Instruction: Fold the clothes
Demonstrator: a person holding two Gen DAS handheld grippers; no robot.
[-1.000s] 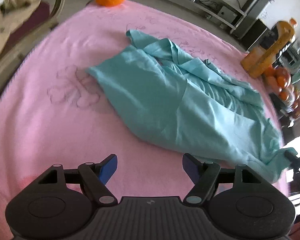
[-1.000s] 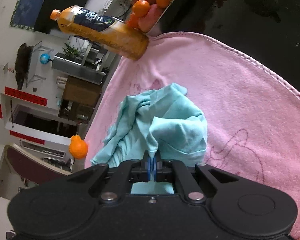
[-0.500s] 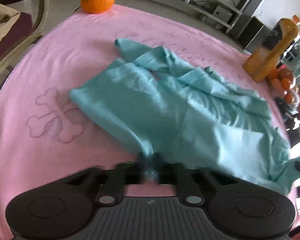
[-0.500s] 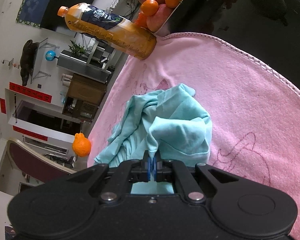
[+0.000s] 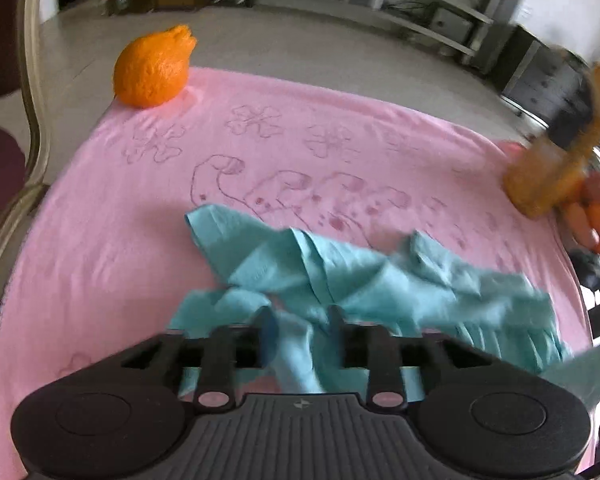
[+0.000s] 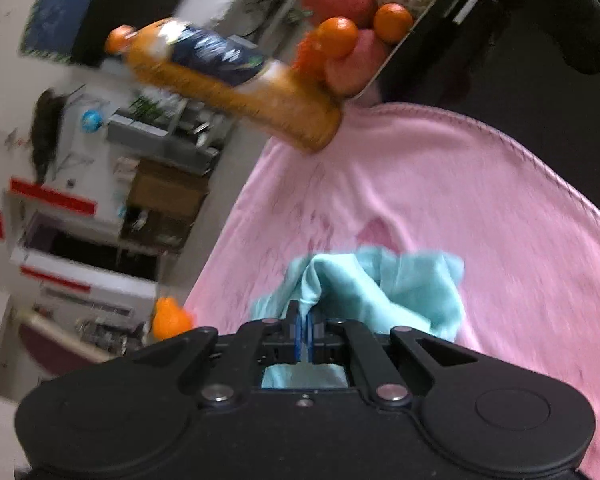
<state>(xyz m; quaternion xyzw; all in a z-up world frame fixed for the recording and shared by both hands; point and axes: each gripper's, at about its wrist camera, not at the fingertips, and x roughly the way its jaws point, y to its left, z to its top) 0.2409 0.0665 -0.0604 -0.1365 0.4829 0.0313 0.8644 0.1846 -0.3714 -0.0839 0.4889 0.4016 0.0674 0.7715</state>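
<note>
The right hand-held gripper point(image 6: 305, 328) is clamped on a fold of the teal garment point(image 5: 340, 280), which bunches up just ahead of it on the pink blanket point(image 5: 100, 240). The left hand-held gripper point(image 5: 300, 328) has cloth between its blurred fingers; whether it grips cannot be told. An orange fruit point(image 5: 152, 72) lies well beyond, to its left.
</note>
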